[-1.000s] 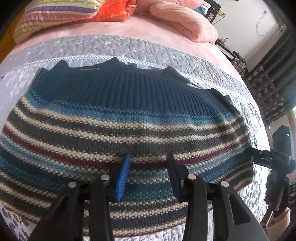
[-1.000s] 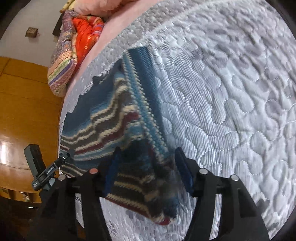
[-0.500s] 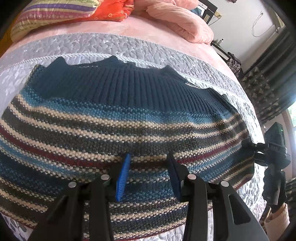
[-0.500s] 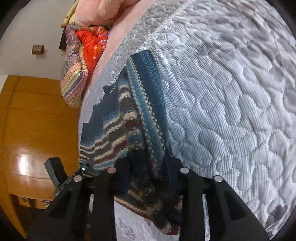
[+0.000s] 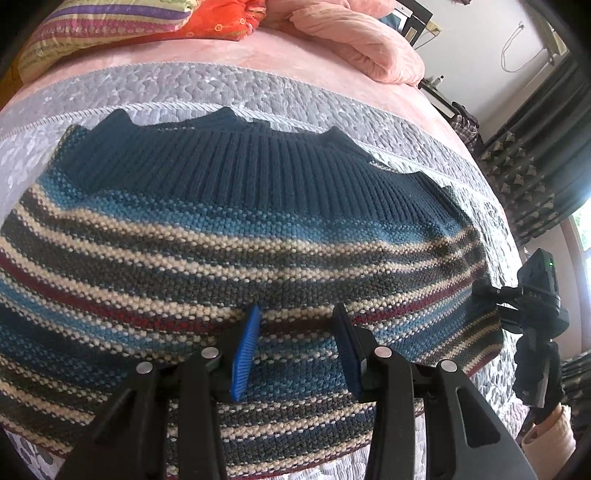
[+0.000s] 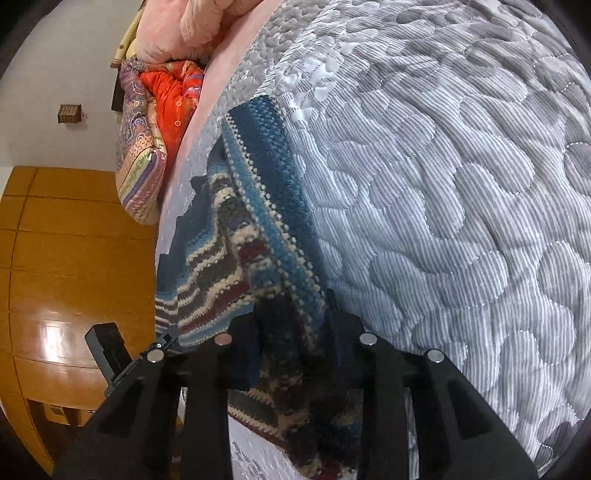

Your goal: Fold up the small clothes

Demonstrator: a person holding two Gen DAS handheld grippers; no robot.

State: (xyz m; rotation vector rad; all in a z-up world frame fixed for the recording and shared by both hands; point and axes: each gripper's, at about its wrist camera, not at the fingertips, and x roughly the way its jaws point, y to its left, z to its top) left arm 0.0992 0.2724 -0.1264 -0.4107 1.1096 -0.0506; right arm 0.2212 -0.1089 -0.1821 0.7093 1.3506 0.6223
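Note:
A striped knit sweater [image 5: 236, 236] in navy, blue, cream, grey and dark red lies spread on the quilted bed cover, its ribbed navy band at the far side. My left gripper [image 5: 295, 347] hovers open just above its near stripes, blue pads apart with nothing between them. In the right wrist view my right gripper [image 6: 291, 332] is shut on the sweater's edge [image 6: 284, 302], which bunches up between the fingers and hangs below them. From the left wrist view that right gripper [image 5: 532, 299] sits at the sweater's right corner.
The grey-white quilted cover [image 6: 443, 184] stretches wide to the right. Pink bedding [image 5: 354, 33] and a striped orange pillow [image 5: 110, 26] lie at the far end. A wooden wardrobe [image 6: 66, 258] stands left of the bed; dark curtains [image 5: 535, 158] hang at right.
My right gripper has closed on the sweater's edge and the fabric now bunches up between its fingers. The left gripper stays open and has edged slightly closer over the sweater.

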